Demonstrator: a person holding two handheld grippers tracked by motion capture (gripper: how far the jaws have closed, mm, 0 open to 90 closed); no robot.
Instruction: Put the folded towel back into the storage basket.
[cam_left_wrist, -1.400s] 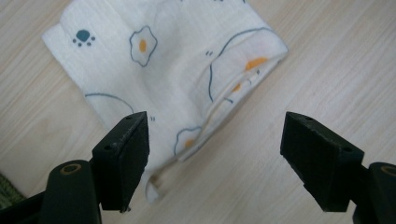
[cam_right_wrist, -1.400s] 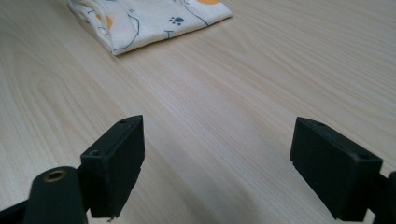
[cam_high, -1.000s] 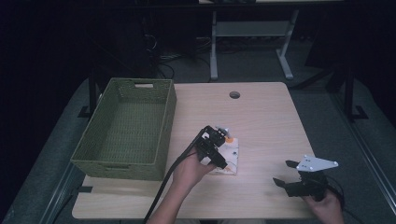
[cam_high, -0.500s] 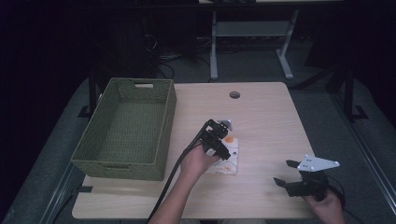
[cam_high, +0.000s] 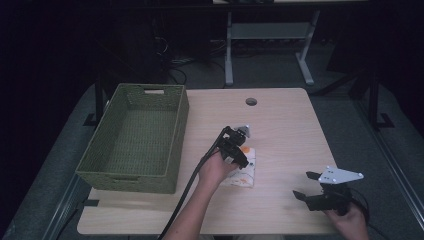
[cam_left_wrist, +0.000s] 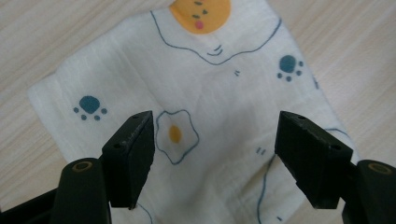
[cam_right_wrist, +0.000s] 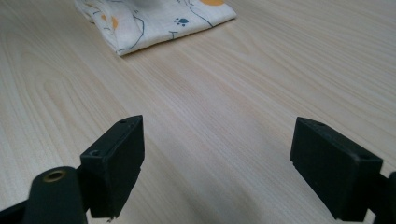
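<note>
The folded cloth (cam_left_wrist: 196, 107) under me is white muslin printed with fried eggs, blue paw prints and an orange chick face. It lies flat on the wooden table (cam_high: 280, 120), right of the green woven basket (cam_high: 135, 137). My left gripper (cam_left_wrist: 212, 140) hangs over it, jaws wide, just closing slightly, gripping nothing. My right gripper (cam_right_wrist: 217, 163) gapes empty above bare wood. From above, my left hand (cam_high: 215, 167) covers part of the cloth; its near edge is cut off.
</note>
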